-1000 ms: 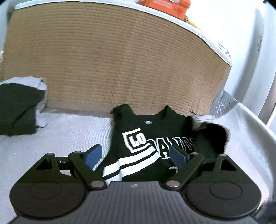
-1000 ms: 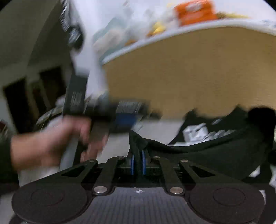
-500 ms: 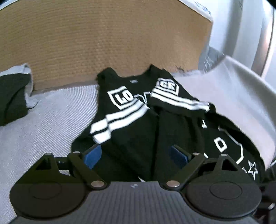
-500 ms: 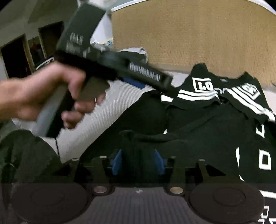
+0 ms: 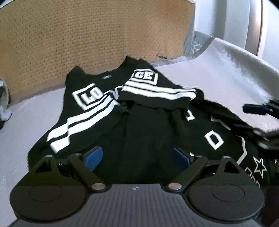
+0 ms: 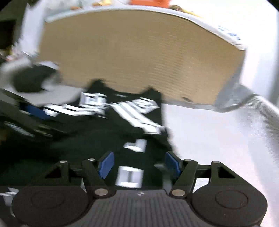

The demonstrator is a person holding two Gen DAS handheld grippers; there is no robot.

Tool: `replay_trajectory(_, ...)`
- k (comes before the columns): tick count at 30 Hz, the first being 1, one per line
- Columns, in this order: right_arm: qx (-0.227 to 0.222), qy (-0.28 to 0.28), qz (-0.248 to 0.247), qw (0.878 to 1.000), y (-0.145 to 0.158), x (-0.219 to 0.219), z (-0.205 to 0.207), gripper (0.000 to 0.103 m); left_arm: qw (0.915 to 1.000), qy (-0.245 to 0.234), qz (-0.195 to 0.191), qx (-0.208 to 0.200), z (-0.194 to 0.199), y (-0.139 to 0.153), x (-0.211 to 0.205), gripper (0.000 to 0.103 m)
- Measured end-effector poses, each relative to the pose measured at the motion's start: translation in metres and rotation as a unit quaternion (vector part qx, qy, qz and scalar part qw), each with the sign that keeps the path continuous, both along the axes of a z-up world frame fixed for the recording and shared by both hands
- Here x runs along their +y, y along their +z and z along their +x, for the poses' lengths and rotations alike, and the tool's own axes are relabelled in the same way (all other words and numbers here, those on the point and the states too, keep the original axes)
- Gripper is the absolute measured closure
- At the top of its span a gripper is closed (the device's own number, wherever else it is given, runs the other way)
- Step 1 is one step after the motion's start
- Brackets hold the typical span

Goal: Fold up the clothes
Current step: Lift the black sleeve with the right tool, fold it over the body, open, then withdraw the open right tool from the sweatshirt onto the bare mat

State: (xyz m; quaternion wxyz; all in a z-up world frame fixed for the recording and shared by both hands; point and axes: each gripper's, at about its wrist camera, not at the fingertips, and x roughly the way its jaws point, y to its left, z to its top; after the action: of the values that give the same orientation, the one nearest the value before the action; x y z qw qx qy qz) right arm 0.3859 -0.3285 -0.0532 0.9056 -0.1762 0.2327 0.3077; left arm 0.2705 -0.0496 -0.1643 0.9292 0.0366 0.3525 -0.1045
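A black jersey with white stripes and lettering (image 5: pixel 139 111) lies on the grey-white cloth surface (image 5: pixel 226 69), both sleeves folded in over its middle. My left gripper (image 5: pixel 136 158) is open and empty, low over the jersey's near part. My right gripper (image 6: pixel 139 164) is open and empty, over the jersey's right side (image 6: pixel 136 132); this view is blurred. The right gripper's tip shows at the right edge of the left wrist view (image 5: pixel 258 109). The left gripper shows blurred at the left of the right wrist view (image 6: pixel 34 111).
A tan woven panel (image 5: pixel 87 38) stands right behind the jersey. A dark garment on grey cloth (image 6: pixel 33 78) lies at the far left. A white wall (image 5: pixel 235 21) rises at the right. An orange item (image 6: pixel 150 2) sits on top of the panel.
My right gripper has let go of the black cloth it pinched and opened; the right sleeve now lies folded over the jersey. My left gripper stayed open and moved nearer over the jersey.
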Motion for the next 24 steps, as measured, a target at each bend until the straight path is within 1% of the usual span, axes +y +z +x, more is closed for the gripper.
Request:
replay_trajectory(2, -0.019, -0.02, -0.005, 1.0, -0.007, -0.003, 0.015, 0.034, 0.9999, -0.006, 0.011, -0.001, 0.003, -0.006, -0.006, 0.013)
replay_trajectory(4, -0.028, -0.032, -0.011, 0.999, -0.016, 0.005, 0.035, 0.034, 0.9997, -0.007, 0.025, -0.006, 0.005, -0.015, -0.01, 0.013)
replay_trajectory(6, -0.037, -0.045, -0.017, 0.998, -0.024, 0.012, 0.055, 0.034, 0.9995, -0.002, 0.029, -0.01, 0.004, -0.022, -0.01, 0.013)
replay_trajectory(7, -0.035, -0.049, -0.02, 0.998, -0.029, 0.019, 0.062, 0.034, 0.9995, 0.002, 0.028, -0.01, 0.004, -0.026, -0.009, 0.013)
replay_trajectory(9, -0.014, -0.046, -0.021, 0.999, -0.04, 0.03, 0.078, 0.034, 0.9996, 0.009, 0.027, 0.001, 0.006, -0.035, -0.007, 0.013)
replay_trajectory(11, -0.008, -0.047, -0.019, 0.999, -0.046, 0.038, 0.085, 0.034, 0.9994, 0.014, 0.028, 0.013, 0.007, -0.045, -0.004, 0.012)
replay_trajectory(12, -0.006, -0.047, -0.018, 0.999, -0.048, 0.041, 0.088, 0.034, 0.9995, 0.016, 0.024, 0.012, 0.006, -0.049, -0.002, 0.009)
replay_trajectory(15, -0.005, -0.048, -0.031, 0.998, -0.055, 0.054, 0.098, 0.036, 0.9995, 0.032, -0.002, 0.0, 0.002, -0.057, 0.006, 0.003)
replay_trajectory(17, 0.001, -0.073, -0.011, 0.997, -0.052, 0.047, 0.11, 0.041, 0.9994, 0.034, -0.006, -0.008, 0.001, -0.061, 0.006, 0.002)
replay_trajectory(19, 0.011, -0.099, 0.018, 0.995, -0.049, 0.033, 0.123, 0.041, 0.9994, 0.033, 0.004, -0.009, 0.001, -0.061, 0.003, 0.002)
replay_trajectory(21, 0.038, -0.093, 0.042, 0.994, -0.051, 0.015, 0.133, 0.041, 0.9994, 0.033, 0.006, -0.011, 0.001, -0.062, 0.002, 0.002)
replay_trajectory(24, 0.053, -0.083, 0.055, 0.994, -0.052, 0.003, 0.137, 0.041, 0.9993, 0.034, 0.006, -0.013, 0.0, -0.063, 0.003, 0.001)
